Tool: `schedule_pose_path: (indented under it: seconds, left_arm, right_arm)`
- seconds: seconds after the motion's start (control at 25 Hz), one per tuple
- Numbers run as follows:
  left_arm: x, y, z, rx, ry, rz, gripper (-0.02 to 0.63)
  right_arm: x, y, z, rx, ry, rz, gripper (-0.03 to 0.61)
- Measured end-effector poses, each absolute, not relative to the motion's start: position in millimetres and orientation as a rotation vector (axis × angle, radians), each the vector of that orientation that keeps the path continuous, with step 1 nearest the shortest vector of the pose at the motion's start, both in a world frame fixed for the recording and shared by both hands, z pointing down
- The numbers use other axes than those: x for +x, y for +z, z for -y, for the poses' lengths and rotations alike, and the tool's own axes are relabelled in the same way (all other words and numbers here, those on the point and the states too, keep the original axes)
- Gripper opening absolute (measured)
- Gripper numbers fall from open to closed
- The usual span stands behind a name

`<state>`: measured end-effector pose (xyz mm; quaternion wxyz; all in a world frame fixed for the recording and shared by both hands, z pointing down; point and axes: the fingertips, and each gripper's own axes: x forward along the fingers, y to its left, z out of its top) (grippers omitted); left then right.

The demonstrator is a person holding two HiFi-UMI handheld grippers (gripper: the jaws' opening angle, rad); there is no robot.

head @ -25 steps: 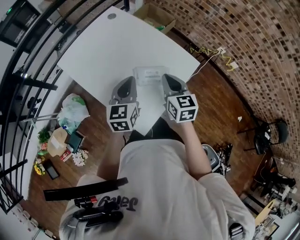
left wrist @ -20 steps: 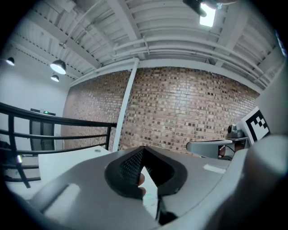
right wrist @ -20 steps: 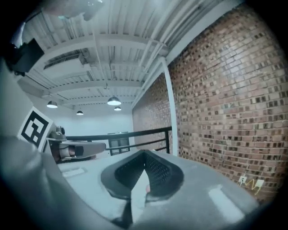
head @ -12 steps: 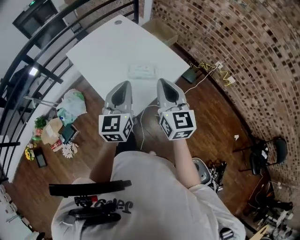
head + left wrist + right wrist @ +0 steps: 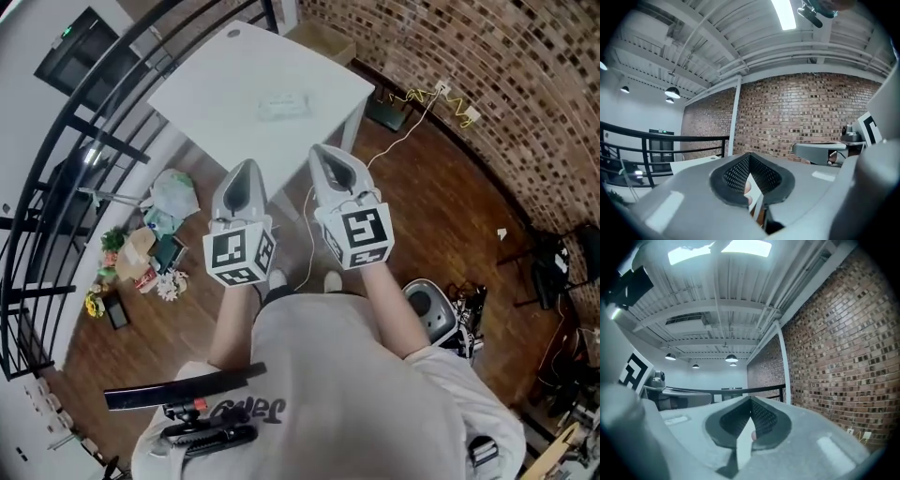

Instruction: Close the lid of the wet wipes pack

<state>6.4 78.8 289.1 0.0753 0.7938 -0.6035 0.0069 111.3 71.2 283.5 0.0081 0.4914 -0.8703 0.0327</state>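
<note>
a pale, flat rectangular wet wipes pack (image 5: 284, 105) is seen lying on a white rectangular table top (image 5: 211, 89), toward the table's far right part in the head view. the pack is too small there for the state of its lid to be made out. it is well apart from both grippers and is touched by neither.

the grey left gripper (image 5: 246, 171) and the grey right gripper (image 5: 325, 157) are held side by side in front of the person's white t-shirt (image 5: 356, 375), over a brown wooden floor (image 5: 422, 216), short of the table's near edge. a cube with black square markers (image 5: 239, 255) is carried on the left gripper, and a like cube (image 5: 356, 234) on the right one.

in the left gripper view, the left gripper (image 5: 750, 157) is shown with its dark meshed pads brought together at the tips, and nothing is clamped between them. it is pointed toward a brown brick wall (image 5: 806, 117), with a black metal railing (image 5: 661, 138) seen at the left.

in the right gripper view, the right gripper (image 5: 751, 401) is likewise shown with its fingers together at the tips, and nothing is gripped.

a white and green plastic bag (image 5: 174, 195) is seen on the floor left of the table, and a yellow cable (image 5: 441, 94) is laid by the brick wall at the right.
</note>
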Motion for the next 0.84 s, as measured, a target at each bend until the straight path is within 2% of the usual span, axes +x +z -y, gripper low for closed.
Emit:
schedule_pose_path:
  seconds: [0.32, 0.84]
  left_arm:
    - [-17.8, 270.3, -112.4, 2.409, -0.04, 1.814, 0.015]
    - [-110.1, 270.2, -136.5, 2.411, -0.083, 1.828, 0.015]
  right_arm:
    - [88.1, 284.7, -98.9, 1.538, 0.165, 2.717, -0.011]
    - [24.0, 284.9, -116.6, 1.647, 0.112, 2.671, -0.012]
